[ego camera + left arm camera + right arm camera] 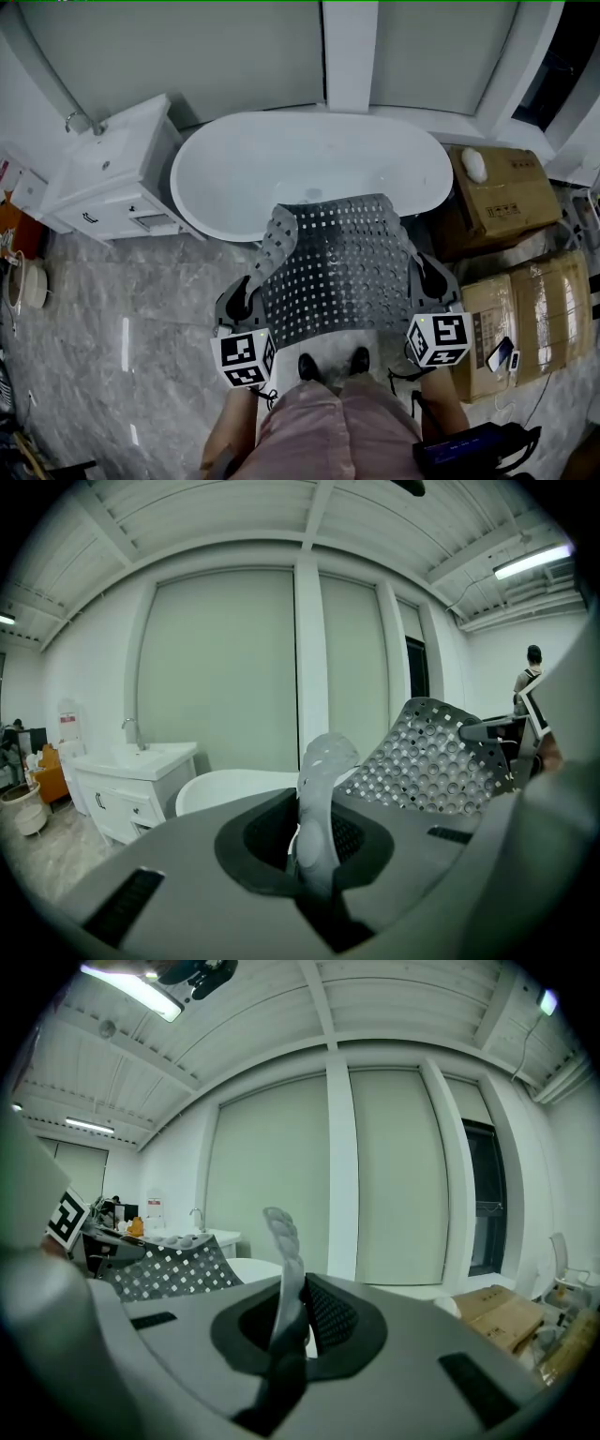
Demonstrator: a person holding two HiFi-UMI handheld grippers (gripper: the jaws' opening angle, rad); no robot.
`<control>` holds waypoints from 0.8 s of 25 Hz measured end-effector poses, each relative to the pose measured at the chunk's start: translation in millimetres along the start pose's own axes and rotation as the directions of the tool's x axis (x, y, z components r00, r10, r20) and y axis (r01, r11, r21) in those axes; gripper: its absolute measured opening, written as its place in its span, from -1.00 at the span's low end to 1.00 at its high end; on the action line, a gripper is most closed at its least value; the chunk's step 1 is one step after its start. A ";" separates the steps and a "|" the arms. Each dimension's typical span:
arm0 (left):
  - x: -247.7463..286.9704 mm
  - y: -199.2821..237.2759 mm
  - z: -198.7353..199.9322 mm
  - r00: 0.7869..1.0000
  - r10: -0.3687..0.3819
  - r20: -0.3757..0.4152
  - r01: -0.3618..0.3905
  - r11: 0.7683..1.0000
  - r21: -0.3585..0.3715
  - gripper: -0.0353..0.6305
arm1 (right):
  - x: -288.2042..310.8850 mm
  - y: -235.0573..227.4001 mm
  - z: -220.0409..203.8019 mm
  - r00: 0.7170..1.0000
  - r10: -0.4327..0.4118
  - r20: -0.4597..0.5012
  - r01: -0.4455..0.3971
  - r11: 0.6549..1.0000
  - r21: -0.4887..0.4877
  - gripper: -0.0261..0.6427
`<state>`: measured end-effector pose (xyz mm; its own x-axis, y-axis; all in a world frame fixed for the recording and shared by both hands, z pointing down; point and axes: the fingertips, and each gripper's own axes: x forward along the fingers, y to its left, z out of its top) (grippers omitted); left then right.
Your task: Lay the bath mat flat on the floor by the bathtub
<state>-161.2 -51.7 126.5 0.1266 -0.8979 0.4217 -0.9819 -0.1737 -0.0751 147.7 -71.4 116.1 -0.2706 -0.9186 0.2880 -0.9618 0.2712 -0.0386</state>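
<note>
A grey perforated bath mat (339, 262) hangs stretched between my two grippers, above the floor in front of the white bathtub (309, 164). My left gripper (246, 298) is shut on the mat's near left corner, whose edge stands up between the jaws (319, 808). My right gripper (424, 284) is shut on the near right corner, where the mat (286, 1279) shows edge-on. The mat's far edge droops toward the tub rim, and its left side curls. The sheet (436, 761) spreads to the right in the left gripper view.
A white vanity with a sink (112, 173) stands left of the tub. Cardboard boxes (506, 244) are stacked to the right. Grey marble floor (122, 319) spreads to the left. My shoes (333, 364) stand just behind the mat. A person (531, 672) stands far off.
</note>
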 end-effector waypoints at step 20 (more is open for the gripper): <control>15.5 -20.1 -85.4 0.983 -0.001 -0.181 -0.004 1.000 -0.029 -0.77 | 11.4 -12.8 -81.2 0.983 0.038 -0.178 -0.036 0.999 0.016 -0.84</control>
<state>-151.5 -27.6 211.7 0.1003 -0.8096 0.5783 -0.9861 -0.1582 -0.0506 160.3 -61.9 197.6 -0.2951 -0.8420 0.4516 -0.9520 0.2993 -0.0640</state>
